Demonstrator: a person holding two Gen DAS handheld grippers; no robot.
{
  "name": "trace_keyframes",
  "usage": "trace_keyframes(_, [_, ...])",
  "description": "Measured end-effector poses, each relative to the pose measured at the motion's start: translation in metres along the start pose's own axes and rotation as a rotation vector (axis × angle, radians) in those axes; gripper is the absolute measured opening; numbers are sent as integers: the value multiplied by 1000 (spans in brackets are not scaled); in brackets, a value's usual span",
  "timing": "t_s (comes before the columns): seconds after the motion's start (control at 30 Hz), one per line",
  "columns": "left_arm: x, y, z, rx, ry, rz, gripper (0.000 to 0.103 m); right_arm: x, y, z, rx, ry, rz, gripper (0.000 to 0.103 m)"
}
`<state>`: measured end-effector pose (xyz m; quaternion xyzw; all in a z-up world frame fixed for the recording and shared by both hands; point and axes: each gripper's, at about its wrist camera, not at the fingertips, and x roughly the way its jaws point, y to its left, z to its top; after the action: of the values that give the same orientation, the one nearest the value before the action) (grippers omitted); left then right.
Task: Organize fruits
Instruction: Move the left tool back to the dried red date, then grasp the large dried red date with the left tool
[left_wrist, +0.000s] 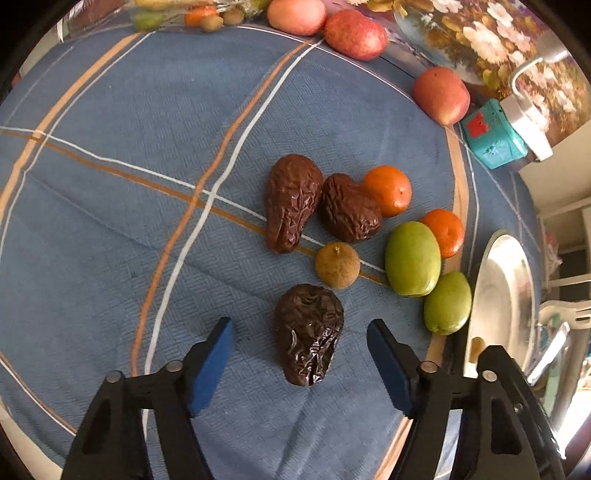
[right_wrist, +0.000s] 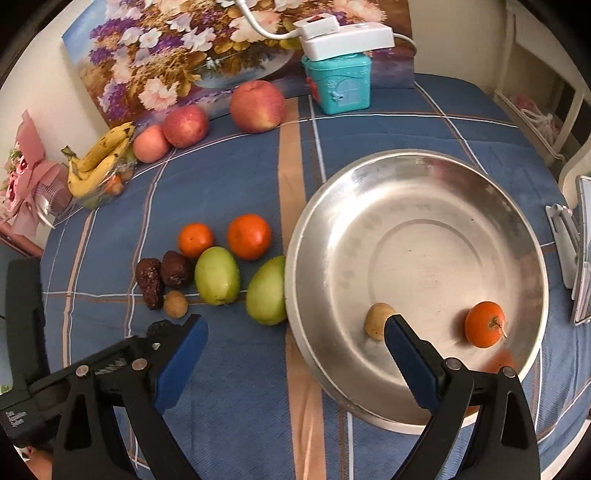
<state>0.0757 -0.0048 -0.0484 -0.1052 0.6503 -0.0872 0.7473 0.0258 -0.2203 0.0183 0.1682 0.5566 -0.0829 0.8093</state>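
Note:
My left gripper (left_wrist: 300, 328) is open, its blue pads either side of a dark wrinkled date (left_wrist: 308, 334) lying on the blue cloth, not touching it. Beyond lie two more dates (left_wrist: 291, 201), a small brown longan (left_wrist: 337, 264), two oranges (left_wrist: 388, 190) and two green fruits (left_wrist: 413, 258). My right gripper (right_wrist: 293, 330) is open and empty, over the near rim of a steel plate (right_wrist: 417, 229) that holds an orange fruit (right_wrist: 484, 324) and a small brown fruit (right_wrist: 377, 320). The fruit cluster (right_wrist: 218, 275) lies left of the plate.
Three apples (right_wrist: 258, 106) line the back of the table by a flower painting (right_wrist: 192, 48). A teal box (right_wrist: 338, 83) with a white charger stands behind the plate. Bananas (right_wrist: 98, 162) lie at the far left. The left gripper's black body (right_wrist: 22, 332) shows at the left edge.

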Motion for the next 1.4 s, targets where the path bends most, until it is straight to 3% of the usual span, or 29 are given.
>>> trace_keyframes(0.1, [0, -9, -4, 17, -10, 37, 66, 0, 2, -1, -6, 3, 11, 96])
trace_keyframes(0.17, [1, -15, -5, 23, -14, 40, 52, -2, 3, -1, -7, 1, 14, 96])
trace_keyframes(0.37, [1, -33, -13, 51, -13, 27, 40, -9, 2, 0, 1, -24, 17, 96])
trace_keyframes(0.6, [-8, -37, -18, 30, -46, -1, 39, -18, -1, -1, 20, -49, 39, 96])
trace_keyframes(0.9, [-36, -13, -5, -83, -154, -38, 39, -7, -5, 5, 52, -36, 86, 96])
trace_keyframes(1.0, [-41, -2, 3, -103, -174, -40, 39, -1, 2, 9, 29, -32, 131, 96])
trace_keyframes(1.4, [-41, 29, 28, -174, -200, -63, 39, 5, 49, 22, -146, -59, 118, 96])
